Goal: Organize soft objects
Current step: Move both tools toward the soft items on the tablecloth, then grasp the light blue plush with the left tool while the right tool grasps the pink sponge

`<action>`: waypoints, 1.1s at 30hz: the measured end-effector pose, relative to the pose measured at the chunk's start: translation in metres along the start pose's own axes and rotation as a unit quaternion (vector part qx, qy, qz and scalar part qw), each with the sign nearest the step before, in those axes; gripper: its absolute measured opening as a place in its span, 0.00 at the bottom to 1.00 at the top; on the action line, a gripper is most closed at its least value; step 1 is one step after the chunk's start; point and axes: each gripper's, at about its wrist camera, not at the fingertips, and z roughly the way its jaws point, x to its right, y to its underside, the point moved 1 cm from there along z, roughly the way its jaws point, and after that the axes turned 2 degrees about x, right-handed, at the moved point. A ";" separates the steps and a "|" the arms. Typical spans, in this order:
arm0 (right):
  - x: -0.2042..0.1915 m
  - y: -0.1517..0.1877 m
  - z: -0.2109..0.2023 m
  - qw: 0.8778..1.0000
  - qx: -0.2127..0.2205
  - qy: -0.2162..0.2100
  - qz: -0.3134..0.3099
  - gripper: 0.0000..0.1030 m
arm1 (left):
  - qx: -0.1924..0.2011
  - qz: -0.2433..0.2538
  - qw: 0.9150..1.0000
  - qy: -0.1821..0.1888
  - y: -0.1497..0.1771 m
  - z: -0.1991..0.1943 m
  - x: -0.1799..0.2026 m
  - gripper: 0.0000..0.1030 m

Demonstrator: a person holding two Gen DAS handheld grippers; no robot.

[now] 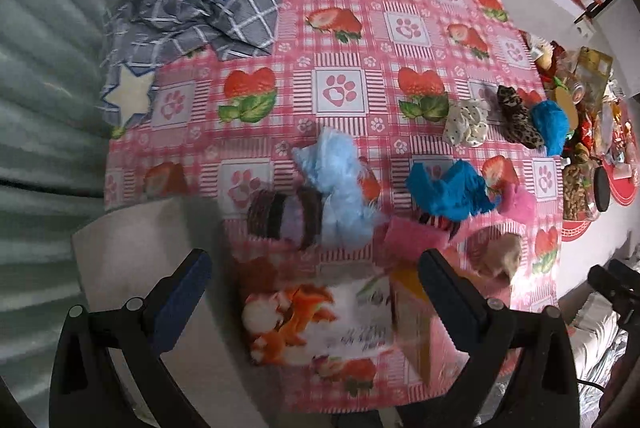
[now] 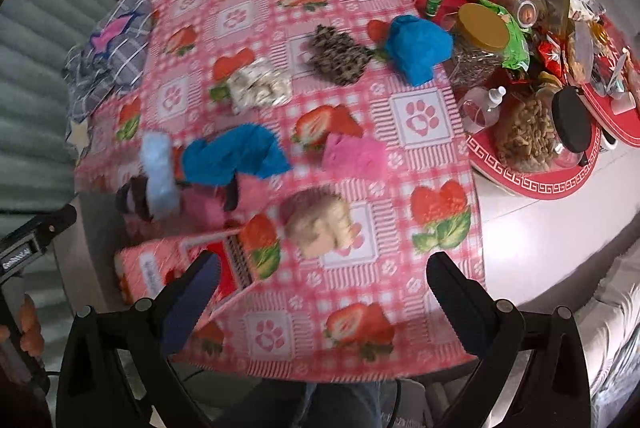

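The soft objects lie scattered on the bench, on a pink checked cloth printed with strawberries and paw marks. Near the front edge is a beige fluffy piece. Beyond it are a pink fluffy piece and a bright blue fluffy piece, and just beside the blue one a light blue fluffy piece rests against a dark brown striped item; the motion blur makes its exact form hard to tell, maybe a sock or a band. Farther back, 3 more soft things stand in a row: a cream dotted scrunchie, a leopard-print scrunchie and a second bright blue piece.

A printed box with an open flap sits at the near left edge of the cloth, directly in front of the left hand-held gripper. Its 2 fingers are wide apart and hold nothing. The right hand-held gripper is also spread apart and empty, hovering above the front of the cloth, near the beige piece.

At the far left, a grey checked blanket with star patches lies crumpled. On the right side, jars and snack packets crowd on red mats.
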 end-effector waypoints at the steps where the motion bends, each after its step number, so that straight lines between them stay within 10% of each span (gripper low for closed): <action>1: 0.005 -0.007 0.004 1.000 -0.001 0.001 0.003 1.00 | -0.009 0.001 1.000 0.001 -0.006 0.008 0.003 1.00; 14: 0.036 -0.052 0.080 0.999 -0.052 0.010 0.012 1.00 | -0.110 0.013 0.994 -0.005 -0.043 0.114 0.030 1.00; 33: 0.030 -0.067 0.192 0.993 -0.095 0.059 0.028 1.00 | -0.147 0.018 0.989 -0.031 -0.037 0.193 0.045 0.96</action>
